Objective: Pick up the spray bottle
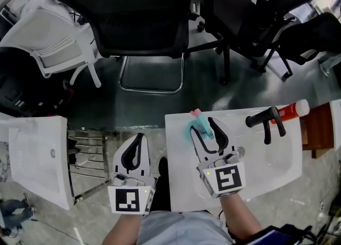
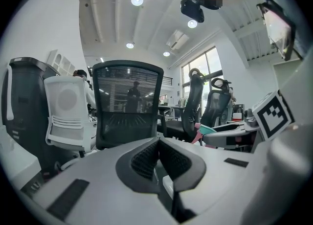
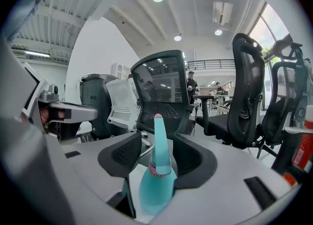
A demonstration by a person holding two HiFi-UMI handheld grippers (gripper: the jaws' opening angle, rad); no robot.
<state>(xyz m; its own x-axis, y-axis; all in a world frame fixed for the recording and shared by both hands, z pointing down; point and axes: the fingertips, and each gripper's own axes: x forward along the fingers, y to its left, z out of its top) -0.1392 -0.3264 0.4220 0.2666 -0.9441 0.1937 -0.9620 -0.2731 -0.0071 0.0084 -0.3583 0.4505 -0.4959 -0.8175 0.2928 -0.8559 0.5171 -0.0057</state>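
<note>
The grasp step is in hand. The right hand-held gripper (image 1: 204, 128) is clenched on the teal spray bottle (image 3: 157, 185). Its two black pads press the wide lower body from either side. The narrow neck and pink tip stick out forward past the jaw ends, in line with them. Gripper and bottle sit over the white sink (image 1: 266, 164). Whether the bottle's base rests on that surface or hangs just clear of it cannot be told. The black faucet (image 1: 265, 119) stands off to this gripper's right, apart from it. The left hand-held gripper (image 1: 138, 138) hangs beside the right one, level with it, jaws pressed together on nothing. The next move looks like a straight lift. It calls for a firm, steady squeeze, since the tapered, smooth-looking body could slide forward out of the pads, and for keeping clear of the faucet.
</note>
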